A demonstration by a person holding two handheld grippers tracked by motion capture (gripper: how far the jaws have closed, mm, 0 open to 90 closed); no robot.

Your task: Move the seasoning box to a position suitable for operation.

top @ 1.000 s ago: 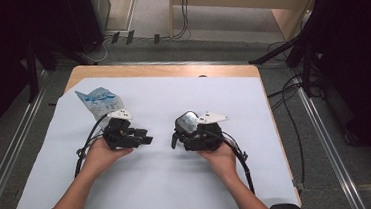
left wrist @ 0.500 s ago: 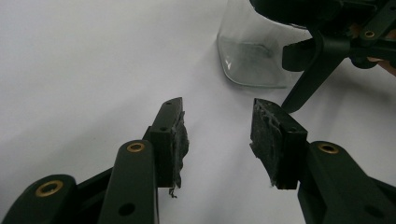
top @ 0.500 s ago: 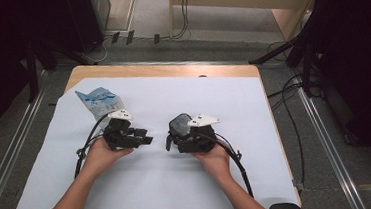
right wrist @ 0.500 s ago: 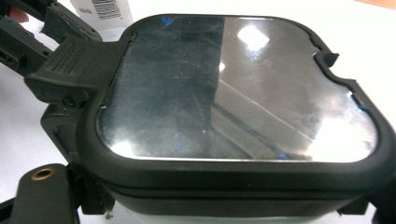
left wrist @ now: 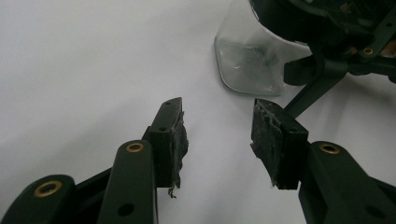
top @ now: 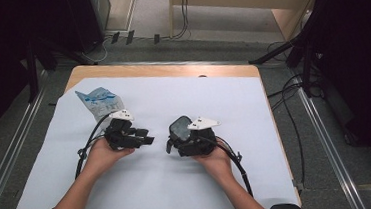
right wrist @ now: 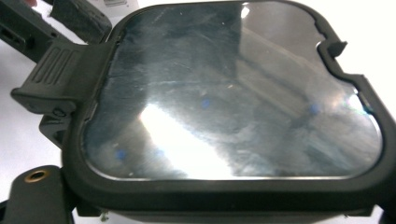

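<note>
A clear glass container with a dark-rimmed lid sits near the middle of the white paper. My right gripper is shut on it, held by the hand at the right. Its jaws have just been opening slightly, and the container is still between them. My left gripper lies level and points right at the container, a short gap away. In the left gripper view the left gripper stands open with nothing between its worn pads, and the glass wall is just ahead.
A crumpled blue and white plastic packet lies at the paper's far left. The wooden table edge runs along the back. Black cables trail from both grippers toward the person. Floor rails and cables flank the table.
My right gripper has edged the container a little to the left, toward the left gripper. The left gripper has kept still.
</note>
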